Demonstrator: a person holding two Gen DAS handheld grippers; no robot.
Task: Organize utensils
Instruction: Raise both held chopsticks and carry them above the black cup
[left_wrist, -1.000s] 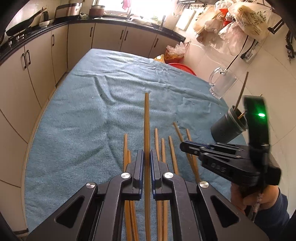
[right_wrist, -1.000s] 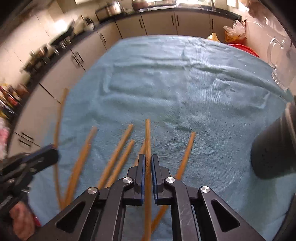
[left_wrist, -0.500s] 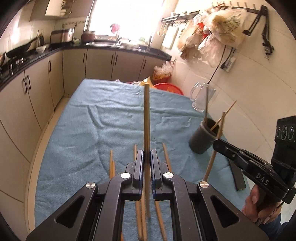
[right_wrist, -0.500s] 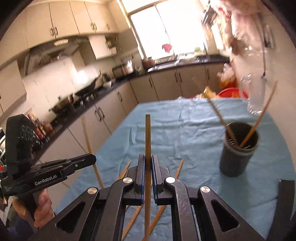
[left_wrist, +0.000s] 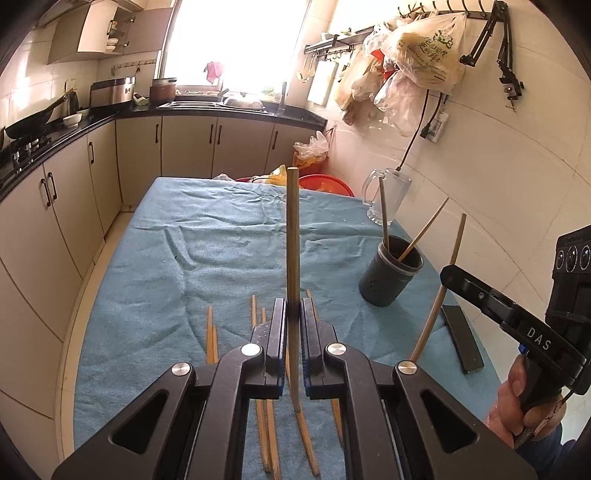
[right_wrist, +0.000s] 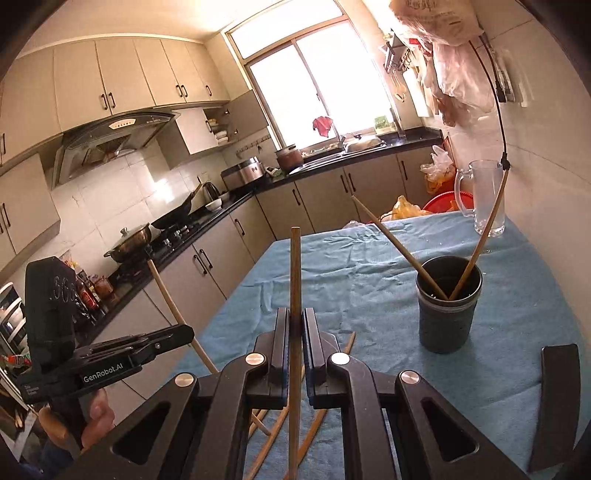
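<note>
My left gripper is shut on a wooden chopstick that stands up above the blue towel. My right gripper is shut on another chopstick, also lifted clear of the table. A dark grey cup with two chopsticks in it stands on the right of the towel; in the right wrist view the cup is ahead and to the right. Several loose chopsticks lie on the towel under both grippers. In the left wrist view the right gripper is at the right edge, its chopstick slanting up.
A glass mug stands behind the cup by the wall. A black flat bar lies at the towel's right edge. Cabinets and a stove counter run along the left. A red basin sits past the table's far end.
Both grippers have risen off the towel, each carrying its chopstick, and tipped up so the kitchen walls and window fill the views. The right gripper has swung toward the cup.
</note>
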